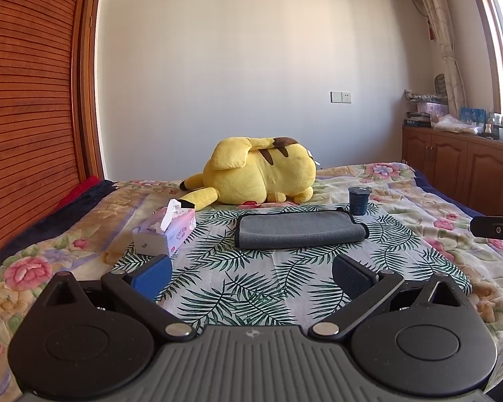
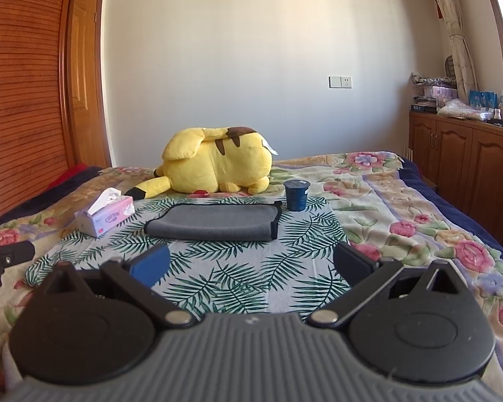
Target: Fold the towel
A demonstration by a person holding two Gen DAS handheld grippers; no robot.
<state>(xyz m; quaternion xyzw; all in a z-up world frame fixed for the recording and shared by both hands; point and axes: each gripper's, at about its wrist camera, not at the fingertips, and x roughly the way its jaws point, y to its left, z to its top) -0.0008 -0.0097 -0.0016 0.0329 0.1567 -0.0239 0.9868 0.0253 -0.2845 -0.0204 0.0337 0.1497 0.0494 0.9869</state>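
Bed (image 1: 419, 201) with floral quilt and leaf-print cloth (image 1: 251, 278): grey towel (image 1: 298, 231) lies near its far edge, long axis crosswise, ahead of both grippers. Left gripper (image 1: 251, 278) and right gripper (image 2: 251, 268) gape wide, empty, about equally near.

left claw (image 1: 251, 273) level, fingers spread wide, holding nothing; right claw (image 2: 251, 264) likewise, fingers apart, empty
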